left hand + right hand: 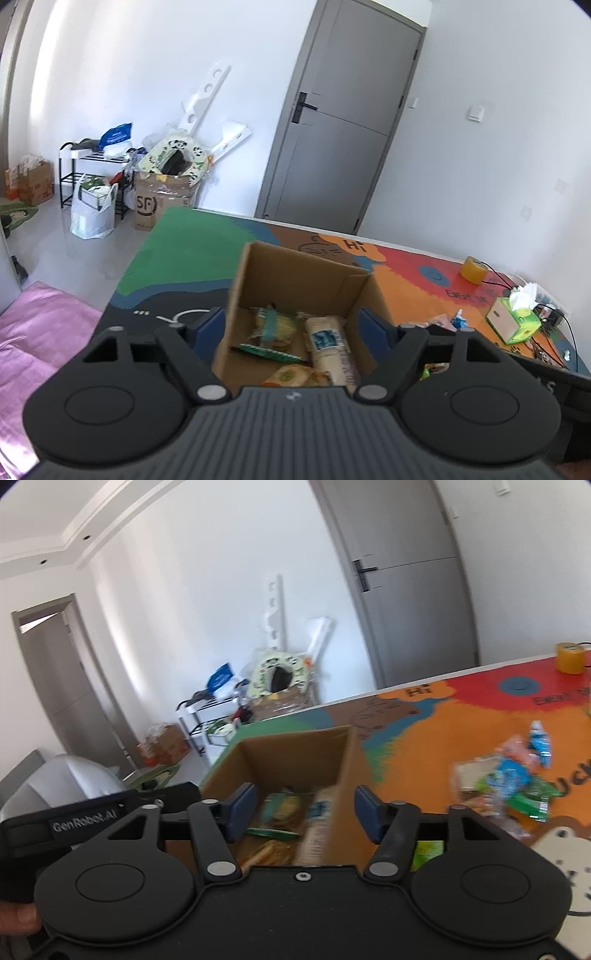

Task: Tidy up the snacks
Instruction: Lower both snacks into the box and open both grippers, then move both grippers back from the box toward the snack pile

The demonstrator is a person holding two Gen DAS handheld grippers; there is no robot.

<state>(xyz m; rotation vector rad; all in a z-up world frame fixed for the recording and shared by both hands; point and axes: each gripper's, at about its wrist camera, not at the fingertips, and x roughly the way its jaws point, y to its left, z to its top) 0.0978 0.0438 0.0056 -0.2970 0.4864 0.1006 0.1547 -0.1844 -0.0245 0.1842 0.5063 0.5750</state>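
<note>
Box: the cardboard box (295, 295) sits at lower centre of the left view, on the colourful table mat (406, 266), with several snack packets already inside, among them a tall pale packet (328, 347).
My left claw (293, 332): jaws wide, straddling the box's near walls, pads not pressing.
My right claw (304, 812): jaws parted, nothing between them, over the box's right wall.
Loose snacks (509, 779): a heap at right of the right view, well apart from the box.
Risk: the blurred right view suggests haste; I judge a jaw could catch the box wall and drag or tip it.
Risk two: thin crinkly wrappers may slip from my pads.
</note>
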